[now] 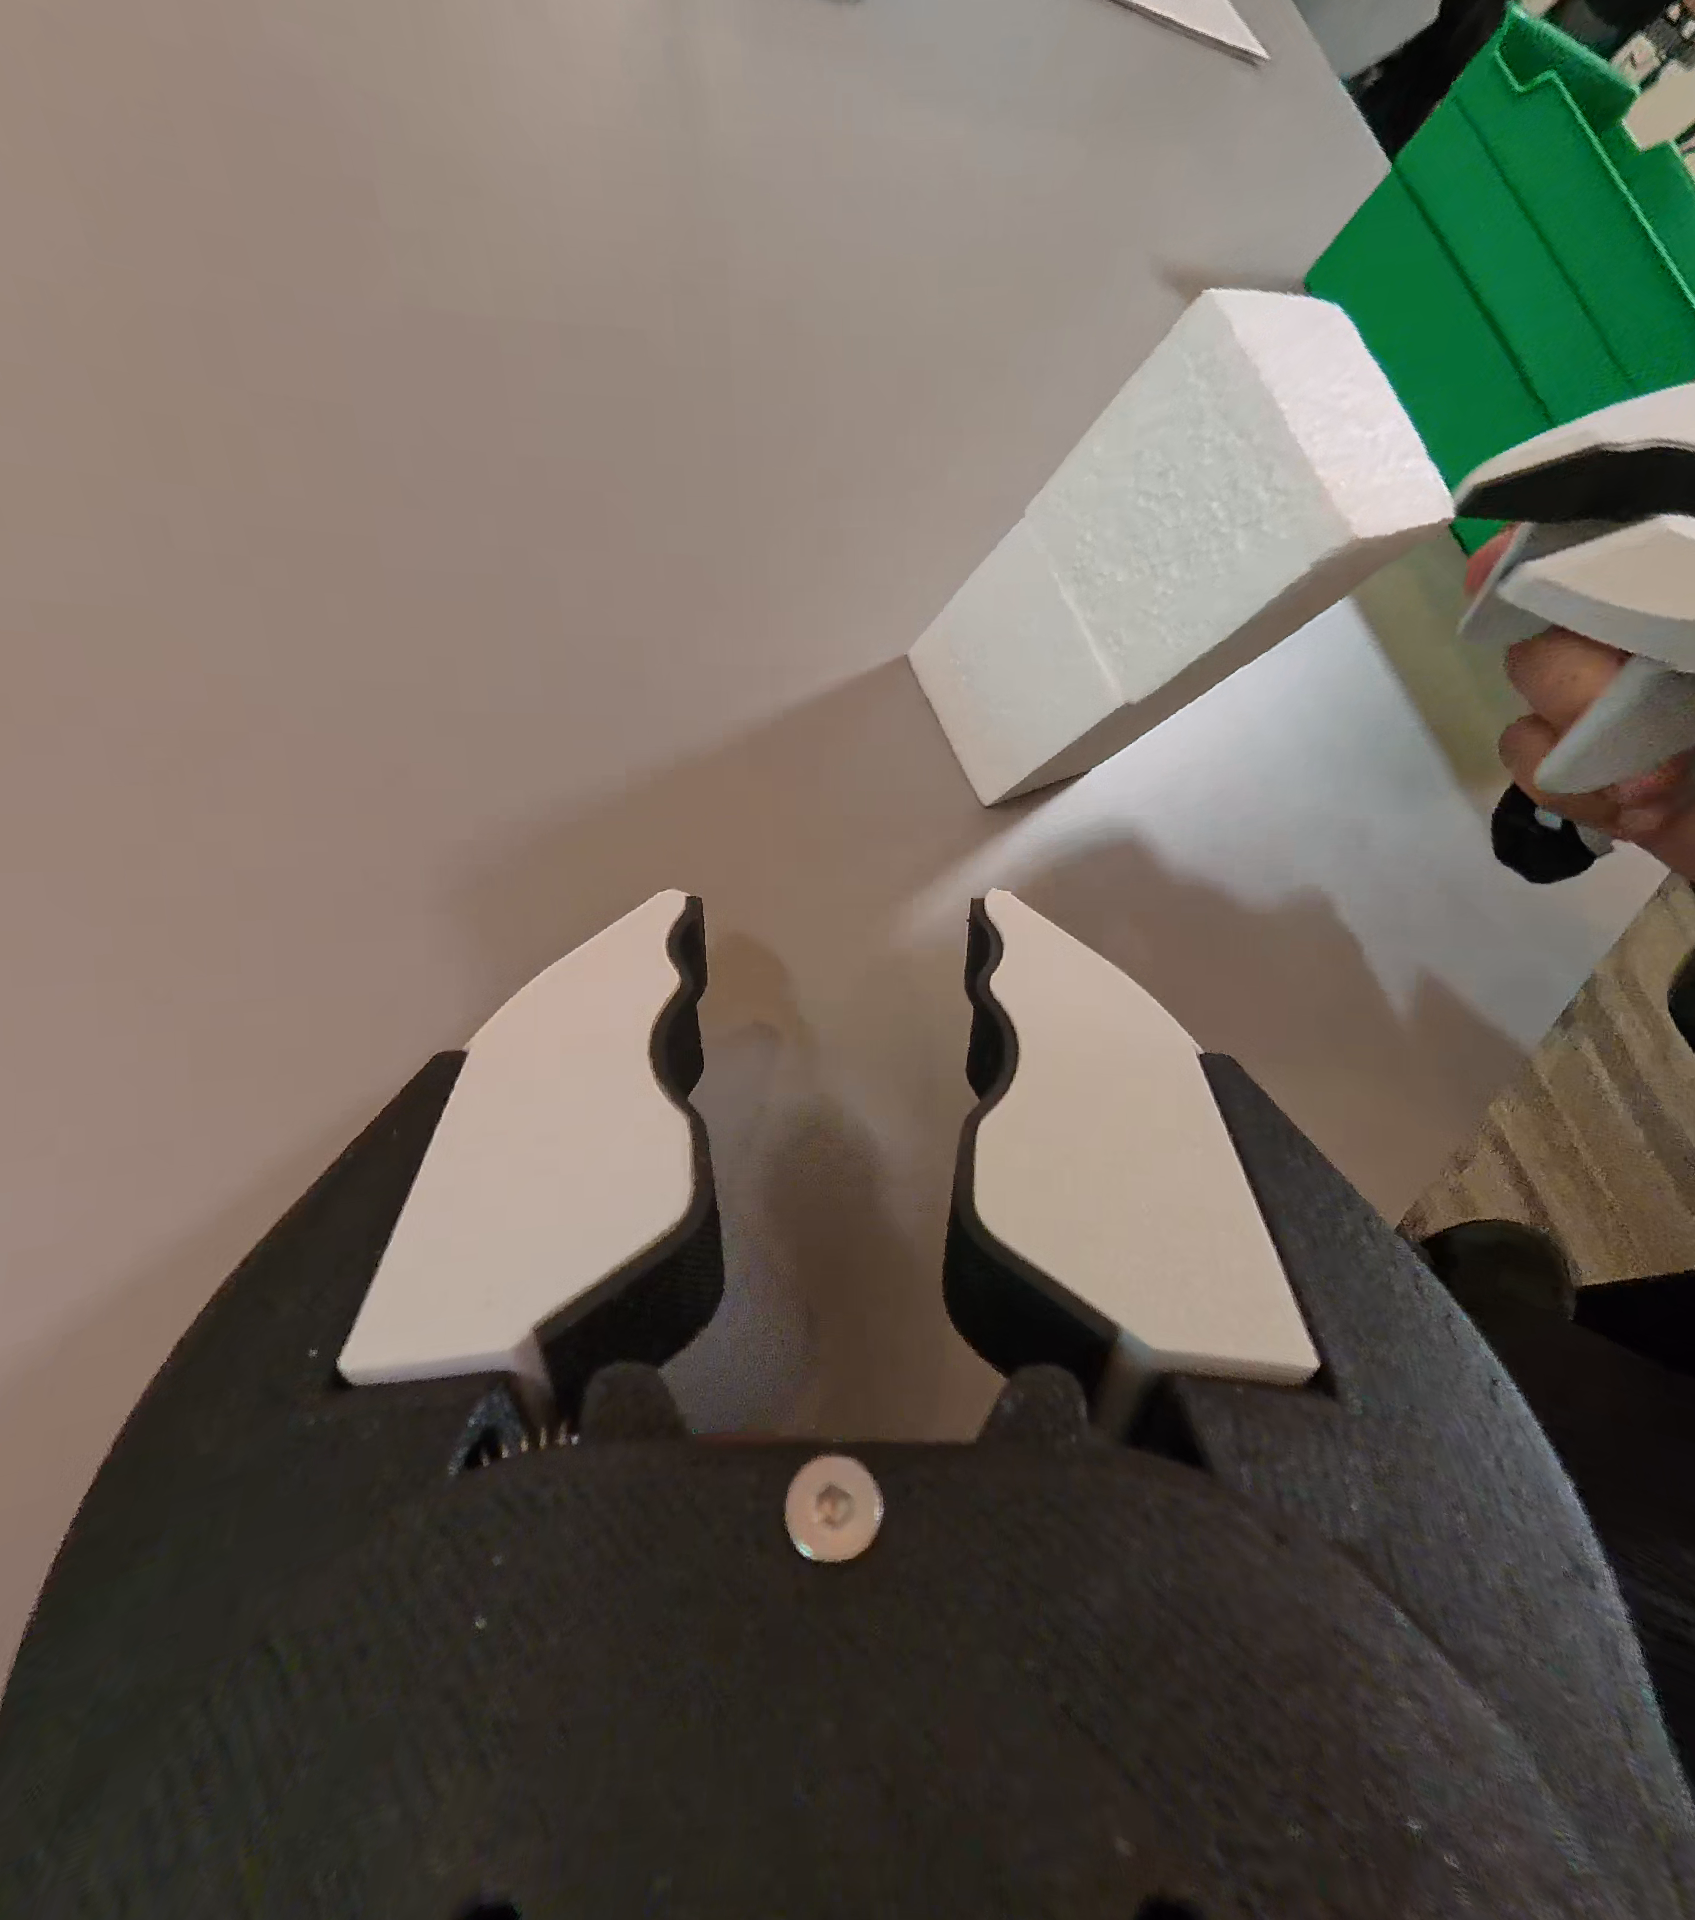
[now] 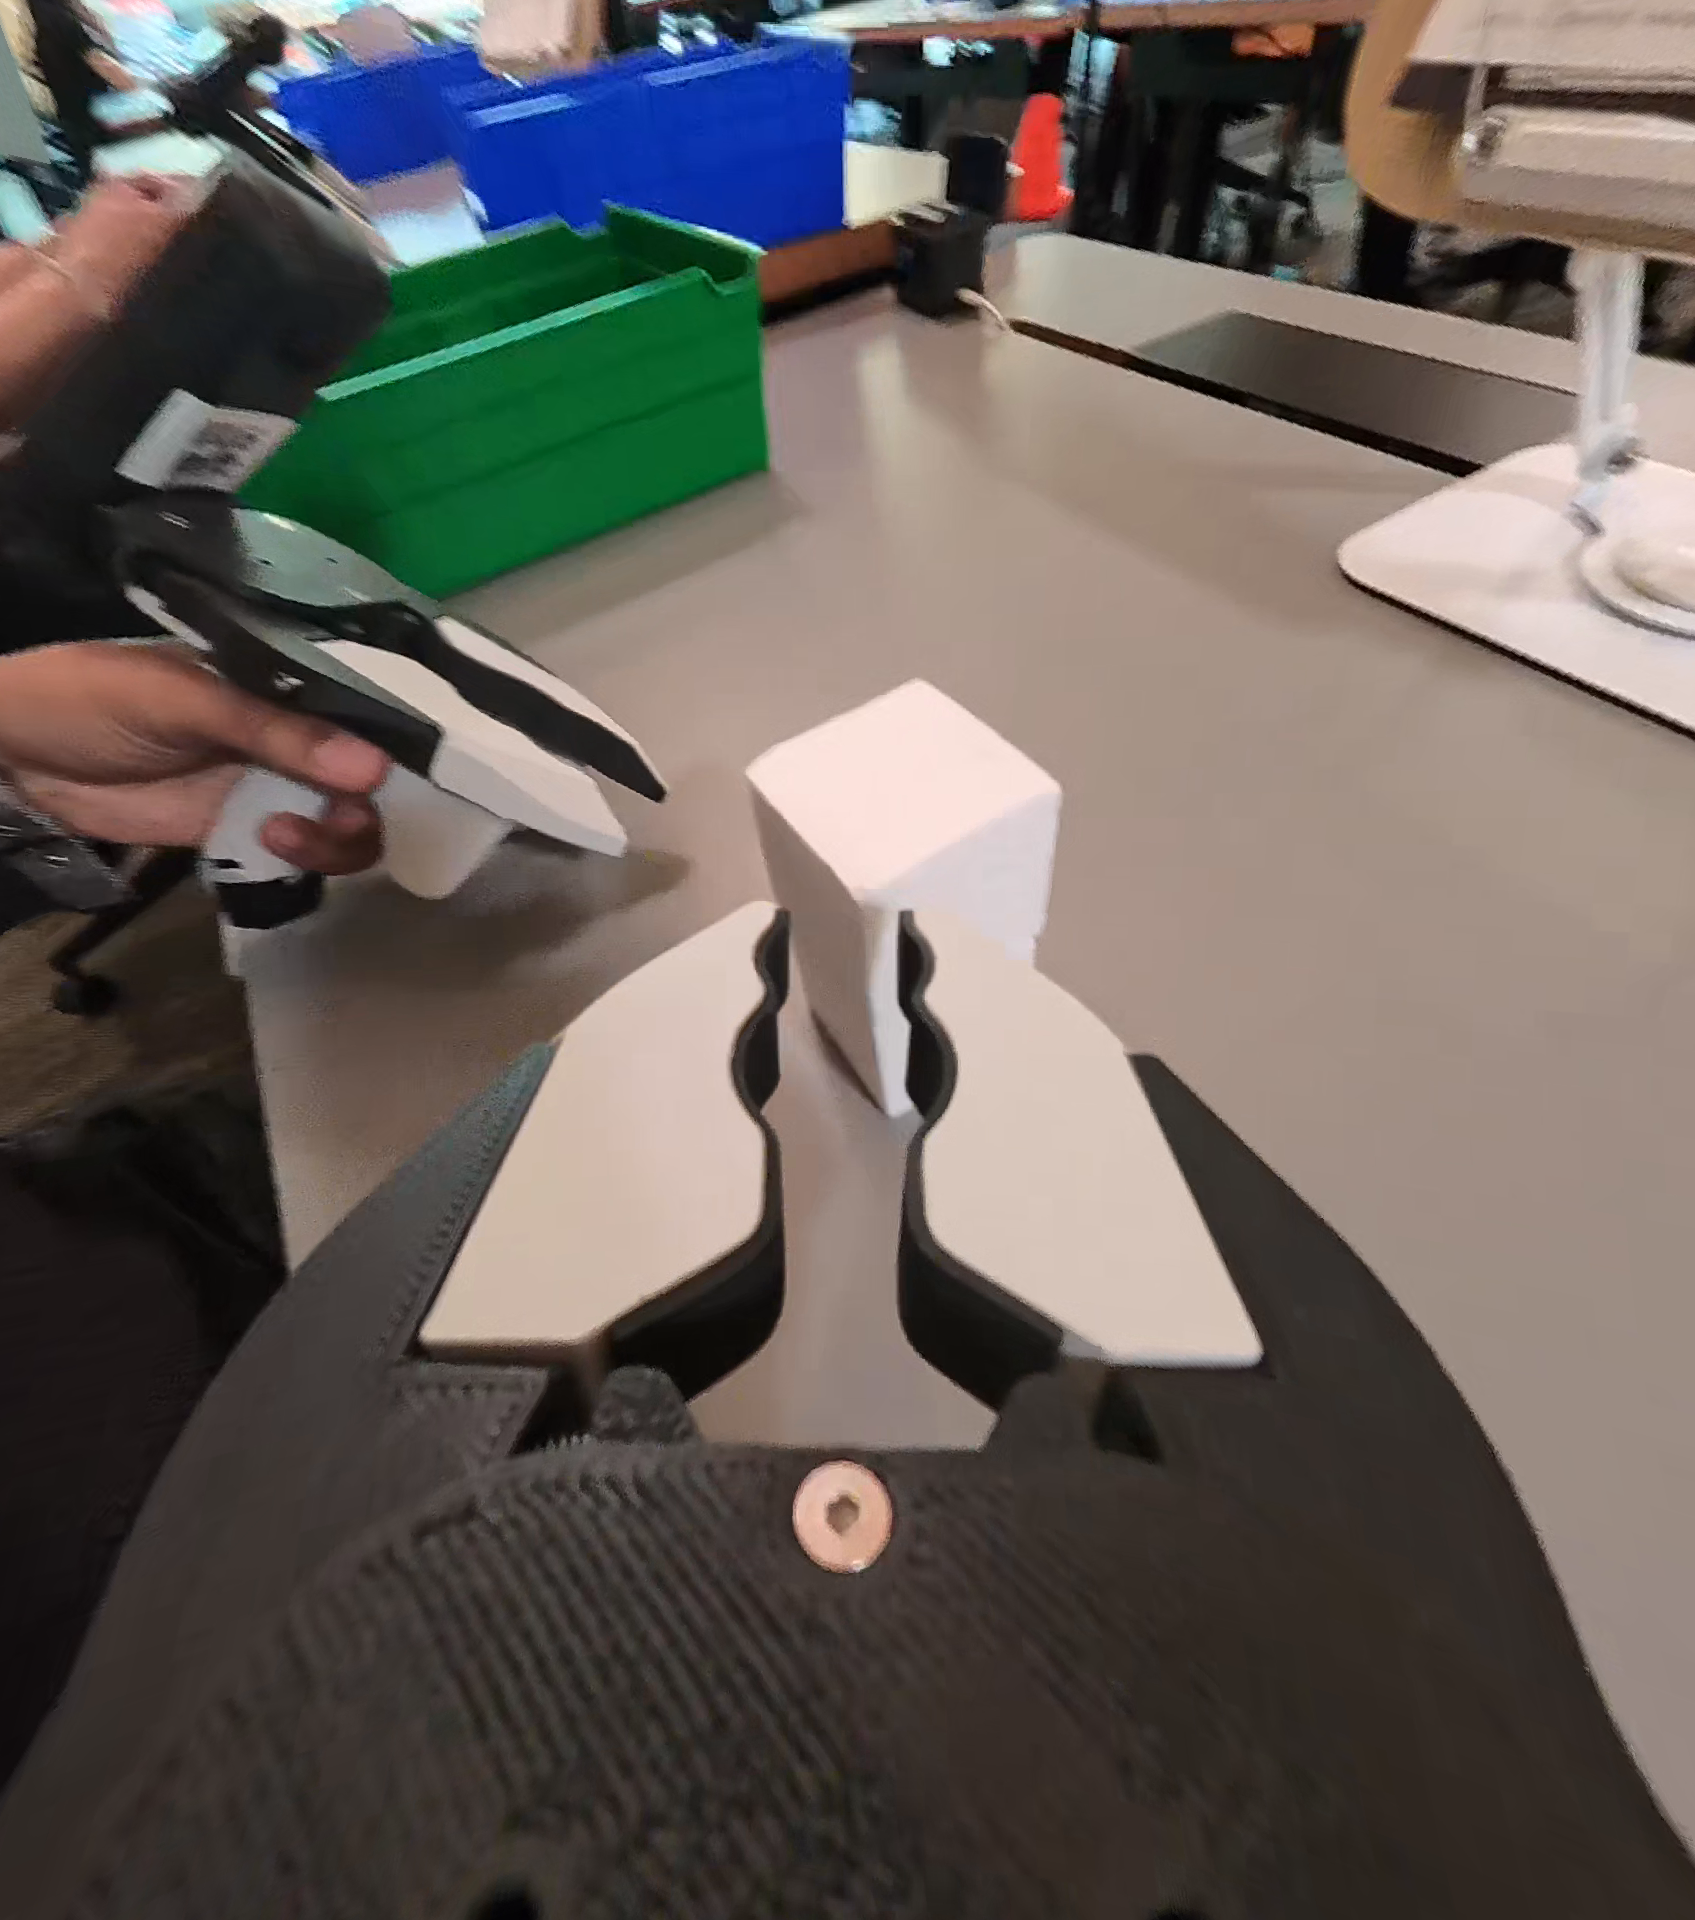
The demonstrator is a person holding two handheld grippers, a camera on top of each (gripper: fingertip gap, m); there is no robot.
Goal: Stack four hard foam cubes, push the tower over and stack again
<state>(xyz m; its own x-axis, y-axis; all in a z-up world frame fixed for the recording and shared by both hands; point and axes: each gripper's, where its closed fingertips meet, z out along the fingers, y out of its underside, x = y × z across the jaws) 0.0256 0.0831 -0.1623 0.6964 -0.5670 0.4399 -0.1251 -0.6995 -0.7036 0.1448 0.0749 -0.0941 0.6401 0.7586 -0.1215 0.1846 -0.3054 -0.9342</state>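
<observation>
Right wrist view: upright foam block [image 2: 900, 821] at right gripper [image 2: 838, 935].

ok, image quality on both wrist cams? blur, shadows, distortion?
Left wrist view: own left gripper sharp, foam block fairly sharp, right gripper slightly smeared; soft shadows on the table; edges bowed by the wide lens. Right wrist view: right gripper's fingers sharp, left gripper, green bin and background motion-blurred; block overexposed.

Foam block [image 1: 1175, 540] white, grainy, matt; tabletop [image 1: 407, 468] smooth matt grey; bin [image 2: 552, 395] glossy green plastic; left gripper [image 1: 835, 1023] body rough black printed plastic w/ shiny metal screw [image 1: 834, 1508]
</observation>
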